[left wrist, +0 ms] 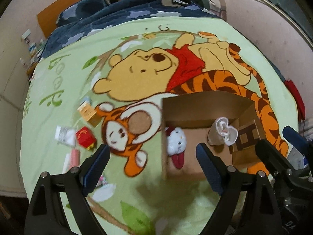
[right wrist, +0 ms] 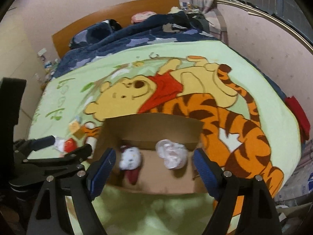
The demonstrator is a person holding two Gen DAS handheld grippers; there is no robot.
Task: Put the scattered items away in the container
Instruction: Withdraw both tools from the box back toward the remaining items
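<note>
An open cardboard box [left wrist: 195,105] [right wrist: 152,127] stands on a green cartoon blanket [left wrist: 64,90]. Inside it lie a white plush toy with red parts [left wrist: 176,143] [right wrist: 130,157] and a white bundled cloth [left wrist: 225,131] [right wrist: 172,153]. Left of the box are an orange carton [left wrist: 88,113] [right wrist: 75,129], a red toy [left wrist: 85,137] [right wrist: 69,144], a white packet [left wrist: 64,135] and a pink item [left wrist: 74,156]. My left gripper [left wrist: 152,166] [right wrist: 64,145] hovers open over the box's left wall. Above the box's near side my right gripper [right wrist: 154,171] [left wrist: 283,144] is open too. Nothing sits between either pair of pads.
A dark blue quilt [right wrist: 121,39] is heaped at the bed's far end against an orange headboard [right wrist: 117,13]. A pink wall [right wrist: 264,45] runs along the right. A red cloth [right wrist: 299,111] hangs at the bed's right edge. Clutter lies on the floor at the right [right wrist: 297,186].
</note>
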